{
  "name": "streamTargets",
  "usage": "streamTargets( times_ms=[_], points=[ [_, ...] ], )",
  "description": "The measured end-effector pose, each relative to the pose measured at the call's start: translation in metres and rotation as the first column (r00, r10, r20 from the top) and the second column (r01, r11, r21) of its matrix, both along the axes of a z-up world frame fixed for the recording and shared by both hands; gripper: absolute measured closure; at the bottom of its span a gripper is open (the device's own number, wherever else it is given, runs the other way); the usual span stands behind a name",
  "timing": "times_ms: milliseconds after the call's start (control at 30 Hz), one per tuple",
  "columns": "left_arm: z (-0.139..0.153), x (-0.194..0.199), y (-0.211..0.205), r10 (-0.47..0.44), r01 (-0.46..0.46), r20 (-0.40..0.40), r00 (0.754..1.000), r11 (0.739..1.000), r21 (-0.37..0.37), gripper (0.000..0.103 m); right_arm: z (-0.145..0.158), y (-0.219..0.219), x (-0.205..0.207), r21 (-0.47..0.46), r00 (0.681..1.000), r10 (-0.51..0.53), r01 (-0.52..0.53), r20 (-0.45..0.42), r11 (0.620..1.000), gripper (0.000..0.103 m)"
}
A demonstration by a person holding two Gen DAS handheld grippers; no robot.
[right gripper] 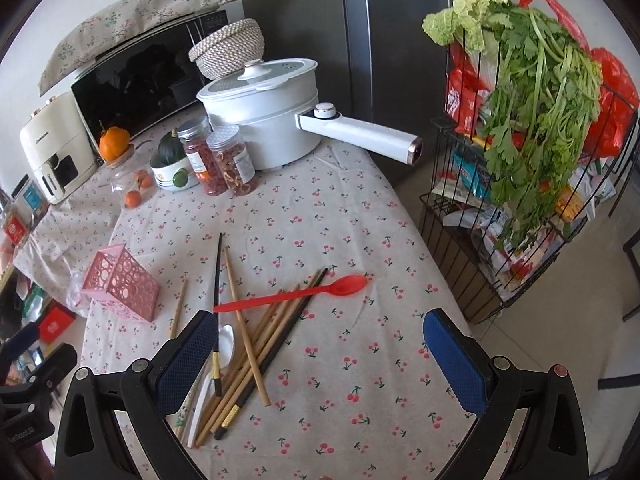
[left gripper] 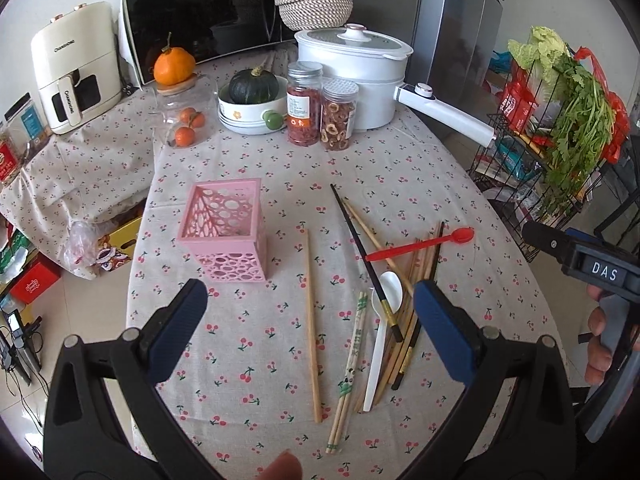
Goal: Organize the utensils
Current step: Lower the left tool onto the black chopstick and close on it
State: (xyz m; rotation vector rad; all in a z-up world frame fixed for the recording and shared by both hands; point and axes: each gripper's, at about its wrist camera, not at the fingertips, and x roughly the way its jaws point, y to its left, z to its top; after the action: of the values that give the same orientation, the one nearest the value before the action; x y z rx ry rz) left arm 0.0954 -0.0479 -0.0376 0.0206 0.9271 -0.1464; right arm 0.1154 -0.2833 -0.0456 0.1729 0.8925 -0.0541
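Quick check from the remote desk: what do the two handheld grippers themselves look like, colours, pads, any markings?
Both match: the left gripper and right gripper have black plastic frames with silver pivot bolts and dark blue textured pads on the fingers. In the left wrist view, the right gripper's body carries a white "DAS" label. No sleeves or cables show.

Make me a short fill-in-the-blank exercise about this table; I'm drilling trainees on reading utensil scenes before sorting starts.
1. The pink perforated plastic holder contains ____ utensils.
2. The long-handled plastic spoon lying across the wooden chopsticks is ____ in colour.
3. The left gripper and the right gripper both have their jaws ____.
4. The white electric pot has its lid ____.

Missing words: no; red; open; on
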Motion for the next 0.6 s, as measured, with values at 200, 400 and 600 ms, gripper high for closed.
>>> streamTargets(
  times_ms=[200, 400, 600],
  points=[
    [-0.044, 0.065, -0.031, -0.027, 0.008, -0.213, 0.977, 0.996, -0.091, 0.02, -0.029, -0.029, 0.036, 0.103, 0.992, -0.015, 0.028, -0.124, 0.994, 0.0],
    [-0.093, 0.121, -0.045, 0.022, -0.072, -0.341, 0.94, 0.988, -0.134, 0.063, -0.054, -0.042, 0.054, 0.127, 0.976, -0.017, 0.046, -0.218, 0.991, 0.0],
    [-0.115, 0.15, -0.05, 0.064, -0.142, -0.382, 0.922, 0.974, -0.179, 0.081, -0.061, -0.048, 0.066, 0.126, 0.969, -0.015, 0.047, -0.247, 0.991, 0.0]
  ],
)
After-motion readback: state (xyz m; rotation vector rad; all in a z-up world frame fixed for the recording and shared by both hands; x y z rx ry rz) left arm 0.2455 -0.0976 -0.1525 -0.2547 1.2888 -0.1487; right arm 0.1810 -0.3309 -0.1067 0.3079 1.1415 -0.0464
